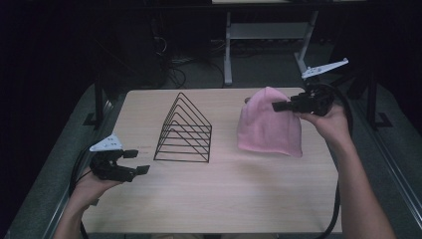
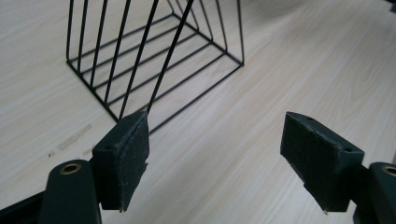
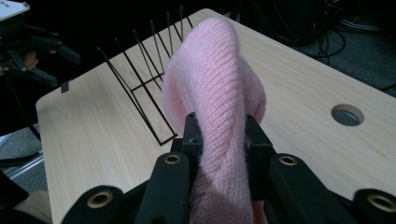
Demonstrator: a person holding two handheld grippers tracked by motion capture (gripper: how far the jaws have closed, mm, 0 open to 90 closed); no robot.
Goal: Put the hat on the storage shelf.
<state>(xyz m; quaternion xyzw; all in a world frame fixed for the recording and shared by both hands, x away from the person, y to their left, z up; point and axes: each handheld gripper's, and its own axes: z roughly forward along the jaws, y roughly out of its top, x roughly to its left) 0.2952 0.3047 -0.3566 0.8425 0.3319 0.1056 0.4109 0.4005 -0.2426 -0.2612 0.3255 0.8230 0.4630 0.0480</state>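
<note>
Right gripper [image 1: 279,105] pinches a fold of the pink hat [image 1: 268,124], its 2 jaws pressed on the knit from both sides, as the right gripper view [image 3: 219,140] shows. Held up by that fold, the hat stands on the right half of the table [image 1: 224,194], its brim on the wood. Left gripper [image 1: 135,162] hovers at the table's left edge with its jaws spread wide and nothing between them. Just ahead of it, in the left gripper view [image 2: 215,154], stands the black wire rack [image 2: 154,51], apart from the hat.
</note>
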